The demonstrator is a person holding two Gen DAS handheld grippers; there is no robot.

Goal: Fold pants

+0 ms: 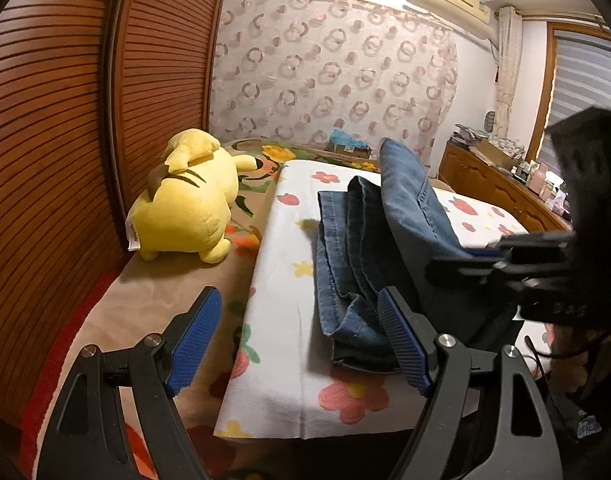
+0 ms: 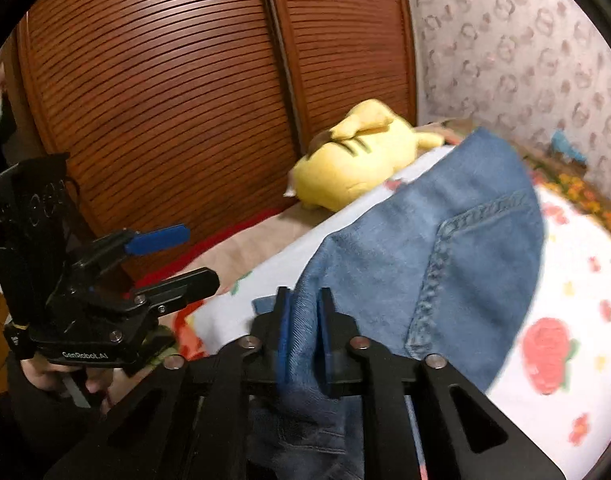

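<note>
The left gripper [image 1: 301, 340], black with blue ribbed pads, is spread wide and holds nothing. Beside it, the right gripper [image 2: 304, 336] has a fold of blue denim pants [image 1: 361, 248] between its narrowly parted pads. The pants lie on a white flower-printed sheet [image 1: 281, 320], their length running away toward a circle-patterned curtain [image 1: 329, 68]. A yellow plush toy [image 1: 189, 200] sits left.
</note>
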